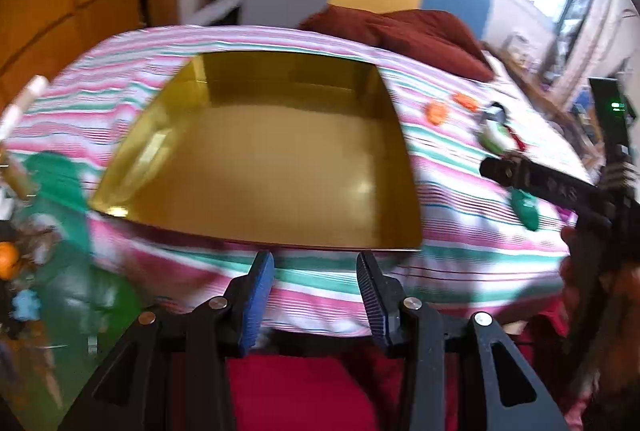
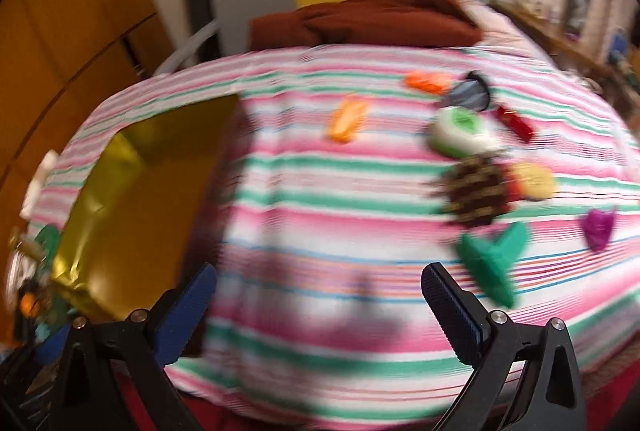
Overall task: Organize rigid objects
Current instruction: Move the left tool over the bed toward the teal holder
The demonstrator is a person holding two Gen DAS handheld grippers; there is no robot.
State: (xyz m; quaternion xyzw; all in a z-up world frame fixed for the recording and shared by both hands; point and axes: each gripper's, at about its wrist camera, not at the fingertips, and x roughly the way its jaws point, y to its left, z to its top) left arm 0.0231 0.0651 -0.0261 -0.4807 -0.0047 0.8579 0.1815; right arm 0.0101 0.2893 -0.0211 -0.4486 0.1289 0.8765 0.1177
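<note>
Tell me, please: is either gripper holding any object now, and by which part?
Nothing is held. The left gripper and the right gripper both have open, empty jaws.

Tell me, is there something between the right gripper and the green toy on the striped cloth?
Nothing visible. The right gripper is open and empty, and only bare striped cloth separates it from the green toy.

The gold box point(image 1: 256, 167) looks glossy, foil-like card (mirror-bright inside). At its three o'clock, a rough pine cone point(image 2: 478, 191) lies on matt striped cloth point(image 2: 320, 231).
</note>
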